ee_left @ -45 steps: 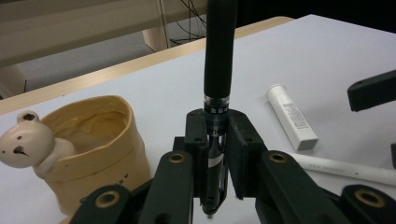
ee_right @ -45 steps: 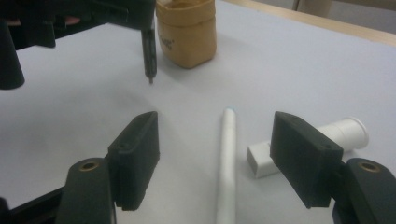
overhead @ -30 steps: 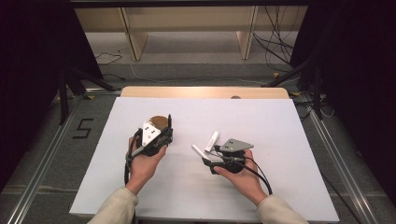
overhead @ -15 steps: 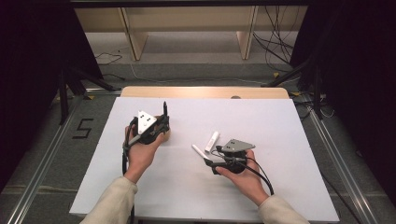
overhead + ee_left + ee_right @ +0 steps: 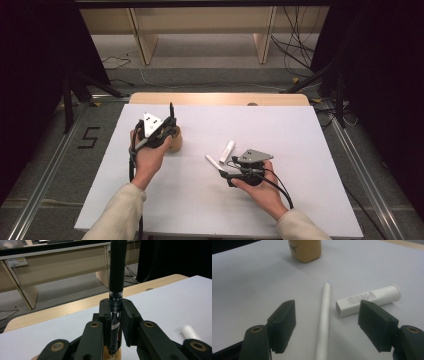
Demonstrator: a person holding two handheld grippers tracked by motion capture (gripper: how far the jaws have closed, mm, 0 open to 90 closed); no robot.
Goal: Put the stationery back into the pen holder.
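Pens are the job here. The left gripper has its jaws pinching a black pen, which stands straight up over a small wooden holder near the left side of the desk. The right gripper rests near the middle of the desk with its jaws spread wide. A white pen lies flat between them, not touched. A white tube lies just beside it. I think the black pen could tip or slip out if the grip lets go too soon. The right jaws could also bump the tube and roll it away.
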